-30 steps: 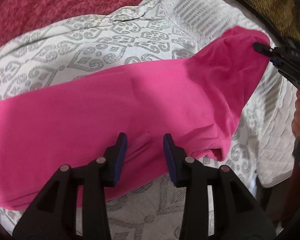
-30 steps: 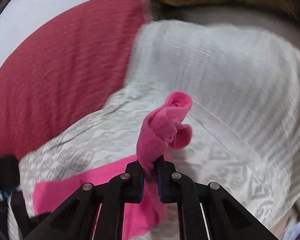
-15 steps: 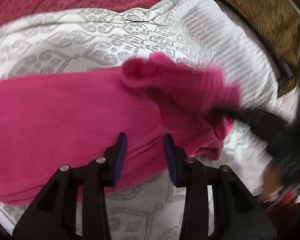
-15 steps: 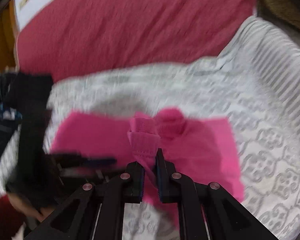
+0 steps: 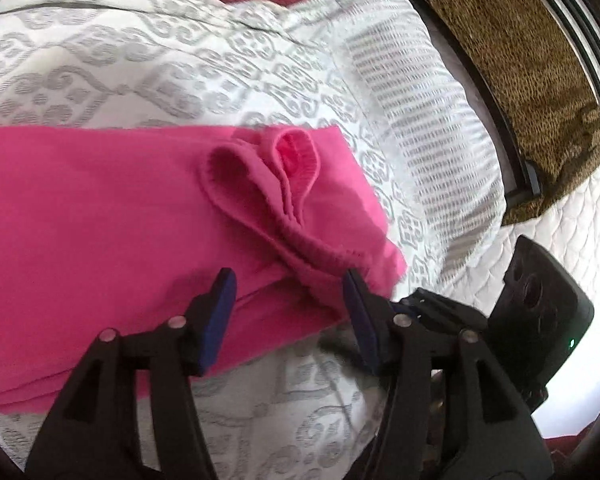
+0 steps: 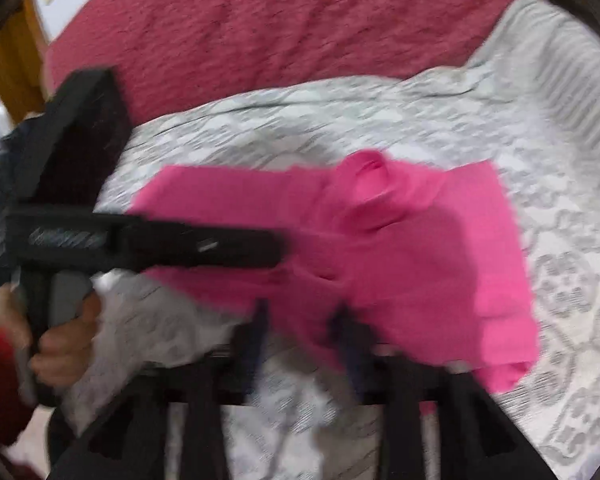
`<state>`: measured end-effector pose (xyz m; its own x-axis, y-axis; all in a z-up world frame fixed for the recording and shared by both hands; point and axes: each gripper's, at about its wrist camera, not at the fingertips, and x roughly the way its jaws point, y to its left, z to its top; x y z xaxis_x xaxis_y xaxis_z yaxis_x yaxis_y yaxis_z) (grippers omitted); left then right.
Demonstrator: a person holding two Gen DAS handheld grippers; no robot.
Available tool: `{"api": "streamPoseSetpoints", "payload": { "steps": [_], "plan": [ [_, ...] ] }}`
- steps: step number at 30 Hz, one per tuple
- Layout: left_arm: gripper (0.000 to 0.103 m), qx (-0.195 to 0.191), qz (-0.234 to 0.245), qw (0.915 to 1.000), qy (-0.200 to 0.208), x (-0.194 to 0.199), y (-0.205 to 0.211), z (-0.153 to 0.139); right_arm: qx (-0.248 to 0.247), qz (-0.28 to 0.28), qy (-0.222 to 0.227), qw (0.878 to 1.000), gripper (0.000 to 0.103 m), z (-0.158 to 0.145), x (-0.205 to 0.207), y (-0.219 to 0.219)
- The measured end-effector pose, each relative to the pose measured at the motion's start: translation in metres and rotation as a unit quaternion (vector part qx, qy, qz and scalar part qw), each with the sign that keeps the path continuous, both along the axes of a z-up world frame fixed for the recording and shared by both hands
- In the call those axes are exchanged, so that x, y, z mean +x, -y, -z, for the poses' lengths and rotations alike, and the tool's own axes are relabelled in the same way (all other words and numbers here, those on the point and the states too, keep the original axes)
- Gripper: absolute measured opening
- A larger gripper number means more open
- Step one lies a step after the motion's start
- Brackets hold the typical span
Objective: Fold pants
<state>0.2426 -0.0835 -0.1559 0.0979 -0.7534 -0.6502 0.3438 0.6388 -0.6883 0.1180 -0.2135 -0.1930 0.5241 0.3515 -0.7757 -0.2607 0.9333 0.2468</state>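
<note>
The bright pink pants (image 5: pixel 100 216) lie on the patterned white and grey bedspread (image 5: pixel 148 60). Their ribbed waistband end (image 5: pixel 284 176) is folded back on top of them in a bunched loop. My left gripper (image 5: pixel 288 308) is open, its jaws over the near edge of the pants, holding nothing. In the right wrist view the pants (image 6: pixel 412 264) lie folded over. My right gripper (image 6: pixel 300 336) is open and blurred at their near edge. The left gripper's black body (image 6: pixel 148 240) reaches in from the left.
A dark red blanket (image 6: pixel 280 24) covers the far side of the bed. A brown patterned cloth (image 5: pixel 532 64) hangs over a dark rail at the right. A quilted white mattress (image 5: pixel 572 240) shows at the right. The right gripper's body (image 5: pixel 540 312) sits close beside my left gripper.
My right gripper carried the waistband end leftward over the pants, laid it down and opened. My left gripper stayed open near the pants' edge and its jaws widened.
</note>
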Motion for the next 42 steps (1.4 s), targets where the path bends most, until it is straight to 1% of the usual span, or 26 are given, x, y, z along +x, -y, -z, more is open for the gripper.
{"api": "streamPoseSetpoints", "payload": {
  "steps": [1, 4, 6, 8, 9, 10, 11, 12, 14, 15, 16, 20, 21, 22, 24, 25, 27, 28, 29, 30, 32, 35, 38, 39, 41, 42],
  "plan": [
    [0.056, -0.001, 0.004, 1.0000, -0.003, 0.000, 0.002, 0.000, 0.012, -0.011, -0.004, 1.000, 0.057, 0.001, -0.002, 0.000],
    [0.056, -0.004, 0.009, 0.9999, -0.009, -0.001, 0.005, 0.002, 0.027, -0.028, -0.011, 0.999, 0.057, -0.002, -0.007, 0.008],
    [0.056, -0.005, 0.013, 0.9999, -0.009, -0.003, 0.005, 0.002, 0.089, -0.026, -0.018, 0.996, 0.057, -0.010, -0.005, 0.028],
    [0.056, -0.002, 0.011, 0.9999, -0.004, -0.005, 0.003, 0.001, 0.148, -0.003, -0.009, 0.989, 0.057, -0.022, -0.002, 0.052],
    [0.056, -0.002, 0.010, 0.9999, -0.003, -0.005, 0.001, 0.001, 0.173, 0.013, -0.002, 0.985, 0.057, -0.028, 0.001, 0.065],
    [0.056, -0.003, 0.009, 1.0000, -0.002, -0.005, 0.000, 0.002, 0.181, 0.032, 0.002, 0.983, 0.057, -0.033, 0.005, 0.074],
    [0.056, -0.004, 0.010, 0.9999, -0.001, -0.005, -0.001, 0.002, 0.174, 0.057, 0.003, 0.983, 0.057, -0.037, 0.011, 0.081],
    [0.056, -0.002, 0.014, 0.9999, 0.002, -0.005, 0.000, 0.003, 0.149, 0.087, -0.002, 0.985, 0.056, -0.039, 0.021, 0.085],
    [0.057, -0.003, 0.024, 0.9997, 0.010, -0.005, 0.004, 0.002, 0.113, 0.119, -0.017, 0.986, 0.038, -0.038, 0.042, 0.085],
    [0.057, -0.004, 0.033, 0.9994, 0.013, -0.005, 0.007, 0.003, 0.105, 0.120, -0.032, 0.987, 0.022, -0.035, 0.055, 0.082],
    [0.057, -0.004, 0.040, 0.9991, 0.013, -0.004, 0.009, 0.004, 0.105, 0.119, -0.048, 0.986, 0.019, -0.031, 0.066, 0.078],
    [0.057, 0.004, 0.072, 0.9971, 0.023, -0.003, 0.015, 0.004, 0.116, 0.109, -0.102, 0.982, 0.019, -0.013, 0.100, 0.058],
    [0.057, 0.005, 0.079, 0.9965, 0.027, -0.004, 0.015, 0.003, 0.114, 0.108, -0.112, 0.981, 0.022, -0.008, 0.107, 0.053],
    [0.057, 0.005, 0.085, 0.9959, 0.029, -0.004, 0.015, 0.003, 0.111, 0.104, -0.120, 0.981, 0.028, -0.005, 0.110, 0.048],
    [0.061, 0.009, 0.097, 0.9947, 0.033, -0.003, 0.017, 0.004, 0.085, 0.105, -0.124, 0.983, 0.033, 0.000, 0.114, 0.039],
    [0.065, 0.010, 0.100, 0.9943, 0.035, -0.002, 0.019, 0.005, 0.067, 0.109, -0.123, 0.984, 0.033, 0.002, 0.119, 0.035],
    [0.066, 0.005, 0.100, 0.9943, 0.038, 0.001, 0.021, 0.006, 0.045, 0.122, -0.123, 0.984, 0.031, 0.005, 0.121, 0.031],
    [0.066, -0.003, 0.096, 0.9944, 0.043, 0.002, 0.021, 0.007, 0.040, 0.130, -0.123, 0.983, 0.010, 0.006, 0.121, 0.032],
    [0.068, -0.011, 0.093, 0.9946, 0.046, 0.002, 0.020, 0.007, 0.035, 0.140, -0.119, 0.982, 0.001, 0.004, 0.123, 0.031],
    [0.068, -0.022, 0.087, 0.9949, 0.047, 0.002, 0.019, 0.010, 0.030, 0.145, -0.113, 0.983, 0.001, -0.001, 0.124, 0.030],
    [0.068, -0.022, 0.089, 0.9946, 0.049, 0.000, 0.019, 0.011, 0.013, 0.144, -0.084, 0.986, 0.001, -0.019, 0.124, 0.024],
    [0.068, -0.020, 0.090, 0.9937, 0.063, -0.004, 0.019, 0.009, -0.011, 0.109, -0.048, 0.993, 0.001, -0.046, 0.124, -0.001],
    [0.068, -0.031, 0.082, 0.9939, 0.066, -0.004, 0.017, 0.012, -0.059, 0.089, -0.035, 0.994, 0.002, -0.056, 0.127, -0.026],
    [0.068, -0.034, 0.080, 0.9941, 0.065, -0.004, 0.016, 0.013, -0.077, 0.090, -0.035, 0.992, 0.004, -0.056, 0.126, -0.027],
    [0.068, -0.035, 0.080, 0.9941, 0.065, -0.004, 0.016, 0.012, -0.104, 0.104, -0.049, 0.988, 0.016, -0.050, 0.128, -0.024],
    [0.068, -0.035, 0.080, 0.9939, 0.067, -0.004, 0.016, 0.012, -0.110, 0.115, -0.061, 0.985, 0.026, -0.043, 0.129, -0.018]
  ]
}}
